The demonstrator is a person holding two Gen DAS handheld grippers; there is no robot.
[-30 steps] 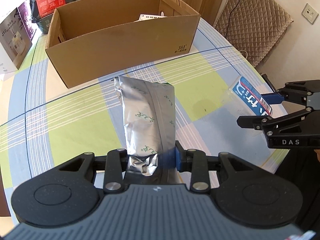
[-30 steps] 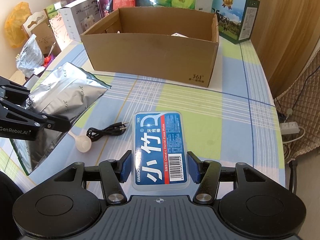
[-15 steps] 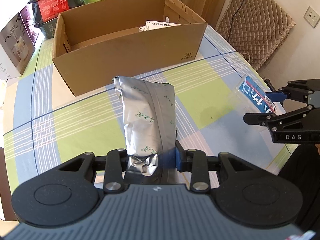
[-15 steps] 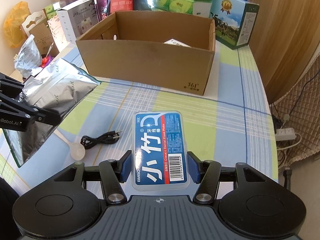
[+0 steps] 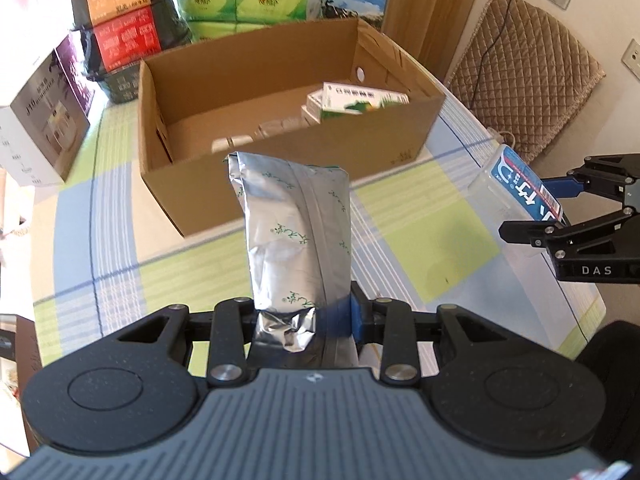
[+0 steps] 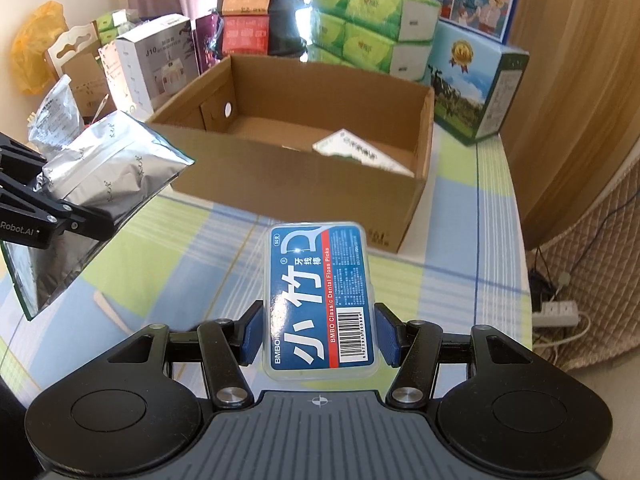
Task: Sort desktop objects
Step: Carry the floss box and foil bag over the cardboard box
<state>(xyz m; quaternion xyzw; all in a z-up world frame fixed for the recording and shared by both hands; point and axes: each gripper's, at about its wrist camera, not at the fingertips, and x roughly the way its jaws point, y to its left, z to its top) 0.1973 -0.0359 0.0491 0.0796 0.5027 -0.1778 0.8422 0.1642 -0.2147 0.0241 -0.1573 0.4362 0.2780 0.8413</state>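
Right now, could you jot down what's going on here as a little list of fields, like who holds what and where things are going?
left gripper: shut on the crinkled silver foil pouch, held above the table
right gripper: shut on the clear plastic floss pick box with a blue label
container: open brown cardboard box ahead of both grippers
already in box: white and green carton, plus small blurred items
surface: checked blue, green and white tablecloth
not yet done: neither held item is over the box
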